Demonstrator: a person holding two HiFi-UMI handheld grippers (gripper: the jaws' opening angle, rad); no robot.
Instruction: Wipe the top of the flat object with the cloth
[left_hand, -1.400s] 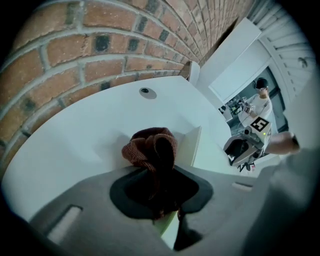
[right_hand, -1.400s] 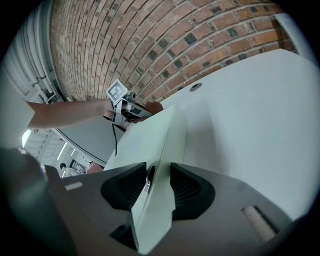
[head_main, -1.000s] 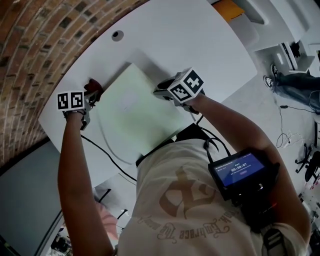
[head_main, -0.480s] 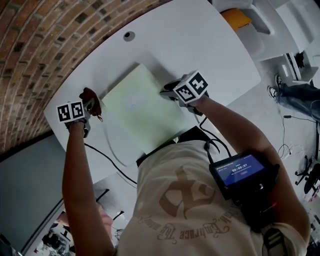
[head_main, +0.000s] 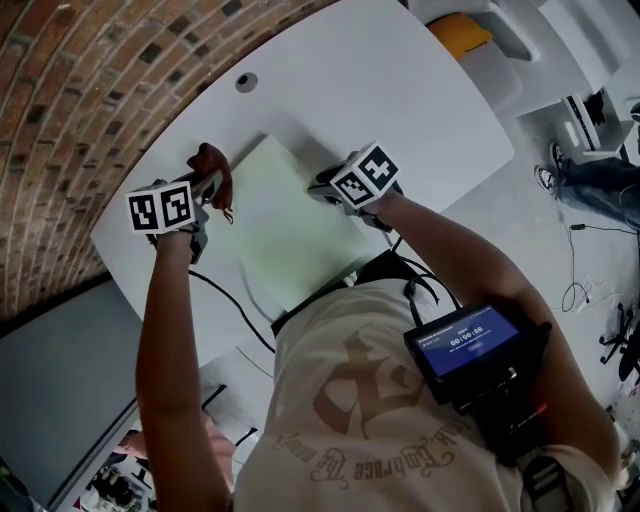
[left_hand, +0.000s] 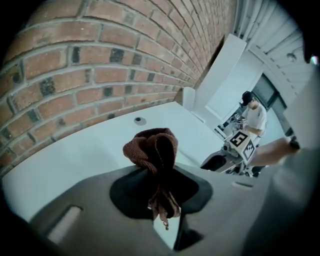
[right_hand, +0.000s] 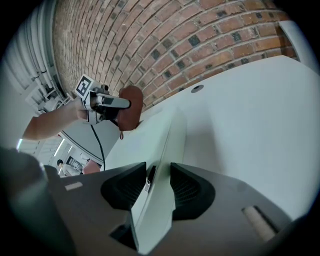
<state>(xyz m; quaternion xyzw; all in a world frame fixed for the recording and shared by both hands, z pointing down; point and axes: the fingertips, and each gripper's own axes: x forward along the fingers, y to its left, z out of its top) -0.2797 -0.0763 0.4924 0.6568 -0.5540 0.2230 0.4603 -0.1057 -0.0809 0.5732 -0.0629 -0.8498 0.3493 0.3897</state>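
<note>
A pale green flat board (head_main: 278, 230) lies on the white table (head_main: 380, 90). My left gripper (head_main: 208, 192) is shut on a bunched rust-brown cloth (head_main: 213, 163), held at the board's far left corner; in the left gripper view the cloth (left_hand: 154, 159) sticks up from between the jaws. My right gripper (head_main: 328, 187) clamps the board's right edge (right_hand: 162, 165), one jaw on each side of it. From the right gripper view the cloth (right_hand: 131, 111) and the left gripper (right_hand: 107, 102) show beyond the board.
A black cable (head_main: 215, 305) runs over the table's near left part. A round grommet (head_main: 246, 82) sits in the table near the brick wall (head_main: 90, 90). An orange object (head_main: 458, 33) lies off the far right corner. People stand in the background.
My left gripper has carried the cloth up and to the right, from beside the board's left edge to its far left corner. The right gripper stays on the board's edge.
</note>
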